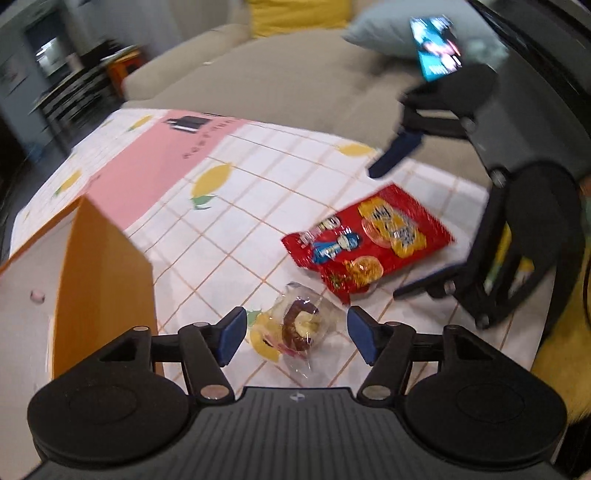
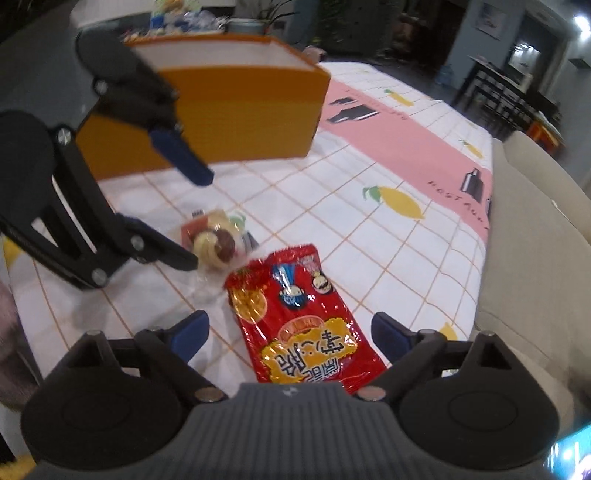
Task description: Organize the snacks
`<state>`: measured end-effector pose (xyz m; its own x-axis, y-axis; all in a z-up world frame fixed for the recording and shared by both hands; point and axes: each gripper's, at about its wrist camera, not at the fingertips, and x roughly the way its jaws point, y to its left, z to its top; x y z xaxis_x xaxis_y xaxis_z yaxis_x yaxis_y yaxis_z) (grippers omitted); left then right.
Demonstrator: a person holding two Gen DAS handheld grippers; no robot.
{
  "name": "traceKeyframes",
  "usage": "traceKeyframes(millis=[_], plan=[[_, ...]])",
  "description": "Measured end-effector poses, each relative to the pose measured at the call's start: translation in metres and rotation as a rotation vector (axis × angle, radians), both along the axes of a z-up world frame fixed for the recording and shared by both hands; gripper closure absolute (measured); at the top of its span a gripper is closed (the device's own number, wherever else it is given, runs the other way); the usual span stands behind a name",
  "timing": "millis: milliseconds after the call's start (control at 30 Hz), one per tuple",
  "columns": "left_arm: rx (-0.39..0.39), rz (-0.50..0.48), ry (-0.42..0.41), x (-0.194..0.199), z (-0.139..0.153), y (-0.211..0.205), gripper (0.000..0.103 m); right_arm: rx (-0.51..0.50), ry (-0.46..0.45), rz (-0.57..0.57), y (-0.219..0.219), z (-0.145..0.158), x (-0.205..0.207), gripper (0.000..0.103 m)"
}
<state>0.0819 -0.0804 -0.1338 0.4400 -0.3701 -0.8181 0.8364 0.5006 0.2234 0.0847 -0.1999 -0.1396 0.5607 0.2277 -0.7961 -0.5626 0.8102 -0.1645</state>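
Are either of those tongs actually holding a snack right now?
No, nothing is held. The left tongs are open around the clear-wrapped pastry, and the right tongs are open over the red snack bag; both snacks lie on the tablecloth.

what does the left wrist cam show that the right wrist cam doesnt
Only the left wrist view shows the grey pillow and yellow cushion on the beige sofa. Only the right wrist view shows the potted plant beyond the orange box. Both show the red snack bag, the clear-wrapped pastry, the orange cardboard box, the lemon-print tablecloth and both grippers, left and right, open.
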Motion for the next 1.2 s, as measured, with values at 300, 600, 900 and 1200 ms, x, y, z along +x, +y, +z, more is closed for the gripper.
traceKeyframes(millis=[300, 600, 900, 1200], plan=[[0.096, -0.093, 0.028, 0.014, -0.017, -0.014, 0.029, 0.062, 0.065, 0.018, -0.017, -0.020, 0.029, 0.011], [0.066, 0.031, 0.110, 0.025, -0.026, -0.013, 0.042, 0.147, 0.145, -0.039, -0.021, -0.031, 0.044, 0.013], [-0.025, 0.239, 0.154, 0.028, -0.023, -0.006, 0.049, 0.135, 0.149, -0.051, -0.017, -0.030, 0.040, 0.024], [-0.071, 0.344, 0.145, 0.019, -0.017, -0.002, 0.050, 0.145, 0.155, -0.094, -0.016, -0.028, 0.038, 0.027]])
